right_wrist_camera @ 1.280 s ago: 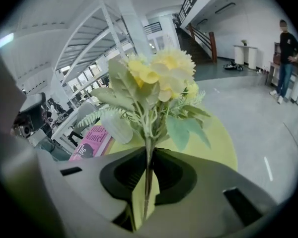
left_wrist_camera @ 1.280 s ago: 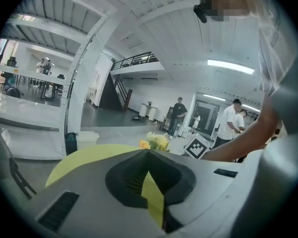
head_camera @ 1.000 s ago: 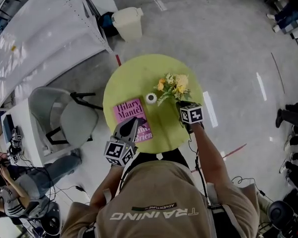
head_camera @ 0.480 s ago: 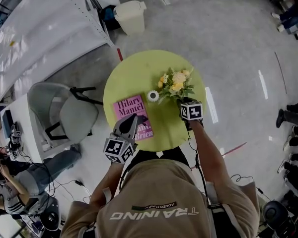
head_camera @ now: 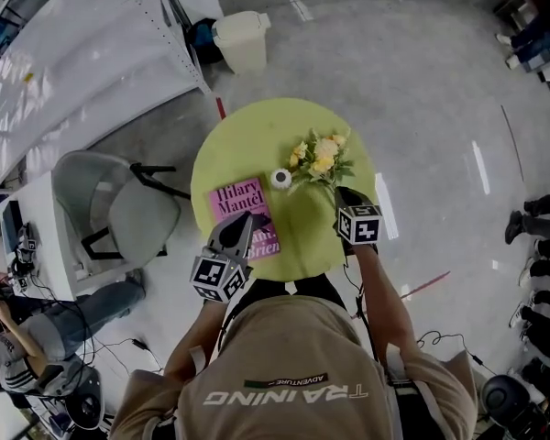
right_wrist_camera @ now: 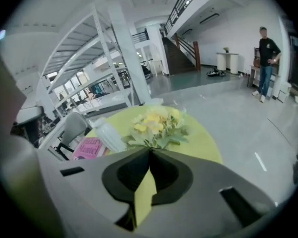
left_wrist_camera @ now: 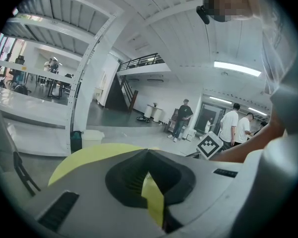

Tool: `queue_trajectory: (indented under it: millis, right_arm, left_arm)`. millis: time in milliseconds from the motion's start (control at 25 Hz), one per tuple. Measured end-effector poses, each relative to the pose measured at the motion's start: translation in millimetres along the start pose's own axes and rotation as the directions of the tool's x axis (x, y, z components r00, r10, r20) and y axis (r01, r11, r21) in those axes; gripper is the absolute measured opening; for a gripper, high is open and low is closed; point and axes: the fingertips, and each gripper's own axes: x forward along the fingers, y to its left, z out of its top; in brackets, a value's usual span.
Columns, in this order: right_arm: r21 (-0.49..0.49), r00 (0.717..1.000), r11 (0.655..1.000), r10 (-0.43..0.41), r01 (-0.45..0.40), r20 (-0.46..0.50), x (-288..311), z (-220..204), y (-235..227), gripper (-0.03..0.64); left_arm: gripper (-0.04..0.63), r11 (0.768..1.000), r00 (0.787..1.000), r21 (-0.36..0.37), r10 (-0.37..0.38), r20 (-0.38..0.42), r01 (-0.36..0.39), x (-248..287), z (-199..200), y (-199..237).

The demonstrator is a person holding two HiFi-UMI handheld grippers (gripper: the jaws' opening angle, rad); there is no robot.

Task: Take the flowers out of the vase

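Sitting just past the tips of the right gripper [head_camera: 341,194] [right_wrist_camera: 150,150], the bunch of yellow flowers [head_camera: 319,157] [right_wrist_camera: 156,128] is out of the little white vase [head_camera: 280,179] [right_wrist_camera: 108,137] and right beside it, over the round green desk [head_camera: 247,145]. This gripper's jaws have just snapped tight together, and nothing shows between them. The left gripper [head_camera: 246,222] [left_wrist_camera: 149,155] is clenched too, with nothing in it. It hangs over the pink book [head_camera: 238,202], well apart from the flowers.

Stems of flowers [right_wrist_camera: 156,128] hidden where right gripper [right_wrist_camera: 150,150], jaws just closed, grips them. Near corner of book [head_camera: 241,204] hidden under left gripper [head_camera: 244,228].
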Motion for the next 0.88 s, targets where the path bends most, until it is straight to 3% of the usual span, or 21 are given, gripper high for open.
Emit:
queue_trajectory:
  millis: [120, 200, 360, 440, 560, 880]
  right_arm:
    - [-0.063, 0.987, 0.992, 0.118, -0.112, 0.105, -30, 25, 31, 0.0]
    - [-0.106, 0.956, 0.975, 0.214, -0.196, 0.203, -57, 49, 55, 0.0]
    - [-0.229, 0.824, 0.901, 0.431, -0.369, 0.369, -116, 89, 110, -0.001]
    - [-0.268, 0.759, 0.867, 0.497, -0.42, 0.421, -141, 105, 130, -0.002]
    - [-0.324, 0.71, 0.845, 0.534, -0.426, 0.459, -169, 125, 150, 0.0]
    - [-0.473, 0.651, 0.802, 0.584, -0.366, 0.486, -218, 154, 179, -0.001]
  left_arm:
    - [0.011, 1.0, 1.0, 0.011, -0.005, 0.02, 0.005, -4, 7, -6]
    - [0.011, 1.0, 0.999, 0.023, -0.007, 0.037, 0.006, -7, 15, -11]
    - [0.011, 0.998, 0.997, 0.057, -0.008, 0.082, 0.003, -16, 33, -18]
    - [0.011, 0.998, 0.994, 0.07, -0.012, 0.106, 0.005, -19, 45, -22]
    - [0.011, 0.995, 0.99, 0.097, -0.024, 0.139, 0.011, -24, 60, -30]
    - [0.011, 0.979, 0.973, 0.204, -0.056, 0.224, 0.009, -45, 109, -61]
